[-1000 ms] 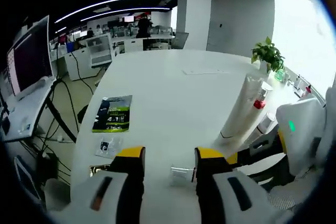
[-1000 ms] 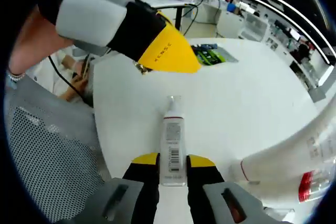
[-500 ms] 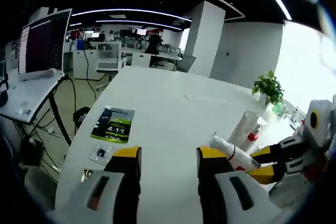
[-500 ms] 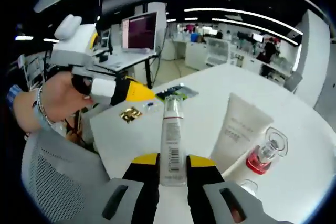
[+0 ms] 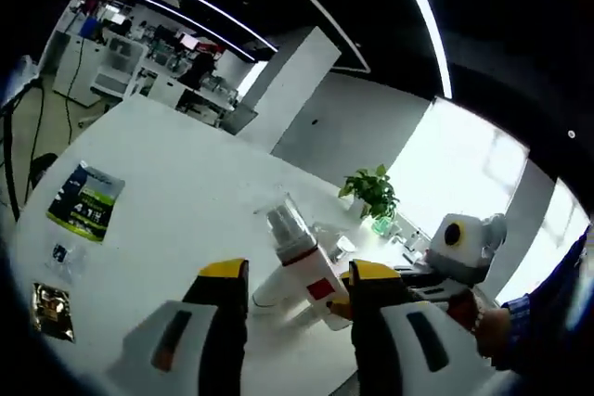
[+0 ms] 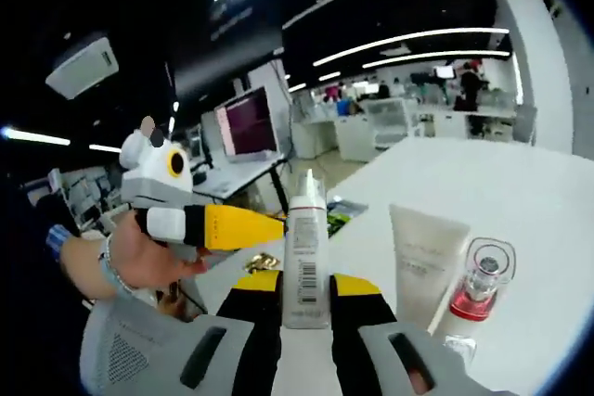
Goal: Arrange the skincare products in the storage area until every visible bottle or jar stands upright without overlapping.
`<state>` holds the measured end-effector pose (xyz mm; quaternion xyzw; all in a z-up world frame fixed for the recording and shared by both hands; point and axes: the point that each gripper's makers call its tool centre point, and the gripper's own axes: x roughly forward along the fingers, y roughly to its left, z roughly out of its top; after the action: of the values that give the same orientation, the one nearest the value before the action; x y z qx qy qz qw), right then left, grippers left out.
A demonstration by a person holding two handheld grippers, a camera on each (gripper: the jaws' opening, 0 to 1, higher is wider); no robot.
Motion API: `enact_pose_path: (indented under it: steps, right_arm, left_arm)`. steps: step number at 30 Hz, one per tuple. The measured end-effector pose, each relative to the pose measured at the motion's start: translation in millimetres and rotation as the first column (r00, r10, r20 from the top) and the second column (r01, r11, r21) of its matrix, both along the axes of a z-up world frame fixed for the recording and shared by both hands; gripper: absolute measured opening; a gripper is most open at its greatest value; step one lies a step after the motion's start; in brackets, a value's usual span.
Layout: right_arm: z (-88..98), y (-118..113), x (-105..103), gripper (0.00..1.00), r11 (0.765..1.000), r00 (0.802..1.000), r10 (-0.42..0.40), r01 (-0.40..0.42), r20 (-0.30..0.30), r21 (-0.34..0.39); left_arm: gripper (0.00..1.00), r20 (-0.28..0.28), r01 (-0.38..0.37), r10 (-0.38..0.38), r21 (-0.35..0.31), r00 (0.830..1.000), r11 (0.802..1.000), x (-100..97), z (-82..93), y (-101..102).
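My right gripper (image 6: pixel 304 281) is shut on a white pump bottle (image 6: pixel 305 249) with a barcode, holding it upright above the white table (image 6: pixel 520 192). Right of it a white tube (image 6: pixel 422 261) stands on its cap, with a glass bottle of red liquid (image 6: pixel 481 289) beside it. In the left gripper view the same white bottle (image 5: pixel 299 261), with a red label, shows tilted between my open left gripper's (image 5: pixel 297 272) jaws, untouched by them. The right gripper (image 5: pixel 419 274) reaches in from the right there. The left gripper (image 6: pixel 237 227) enters the right gripper view from the left.
A green leaflet (image 5: pixel 85 201) and small packets (image 5: pixel 48 296) lie on the table's left part. A potted plant (image 5: pixel 371 194) stands at the far edge. A mesh chair (image 6: pixel 121 359) sits low on the left, and office desks with a monitor (image 6: pixel 249 127) stand behind.
The right gripper has raised the white bottle from lying on the table to upright in the air. Both views have tilted upward, and the left gripper has drawn back from the table.
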<state>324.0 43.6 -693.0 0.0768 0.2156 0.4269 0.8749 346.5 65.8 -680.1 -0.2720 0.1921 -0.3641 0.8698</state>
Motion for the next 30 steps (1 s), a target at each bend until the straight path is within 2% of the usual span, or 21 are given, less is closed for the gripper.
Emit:
enact_pose_path:
  steps: [3,5,8,12,17,22,27,30]
  right_arm:
    - [7.2,10,-11,0.13,0.993,0.995,0.081,-0.077,-0.049,0.095]
    - [8.3,14,-15,0.13,0.986,0.991,0.114,-0.105,-0.070,0.126]
    - [8.1,18,-22,0.13,0.981,0.985,0.159,-0.150,-0.066,0.120]
    - [10.5,20,-24,0.13,0.978,0.984,0.171,-0.163,-0.056,0.130]
    - [15.2,23,-29,0.13,0.965,0.975,0.211,-0.196,-0.067,0.174]
    - [14.0,28,-35,0.13,0.959,0.968,0.245,-0.235,-0.048,0.157]
    - [13.8,29,-39,0.13,0.955,0.963,0.266,-0.258,-0.035,0.145]
    - [13.5,28,-38,0.13,0.955,0.963,0.265,-0.256,-0.046,0.149]
  left_arm:
    - [0.36,-0.014,0.030,-0.030,-0.057,0.999,0.998,-1.9,2.8,-4]
    - [0.34,-0.014,0.033,-0.035,-0.102,0.999,0.994,-2.7,7.7,-5]
    - [0.28,-0.032,0.050,-0.057,-0.184,0.998,0.982,-5.2,14.0,-7]
    - [0.24,-0.053,0.045,-0.058,-0.218,0.997,0.975,-3.6,13.1,-6]
    - [0.26,-0.042,0.093,-0.105,-0.228,0.994,0.969,-8.8,16.0,-16]
    - [0.25,-0.014,0.142,-0.147,-0.185,0.989,0.973,-16.8,17.3,-25]
    - [0.24,-0.016,0.147,-0.153,-0.202,0.988,0.968,-18.0,19.5,-25]
    - [0.25,-0.007,0.121,-0.125,-0.200,0.992,0.972,-14.5,20.3,-21]
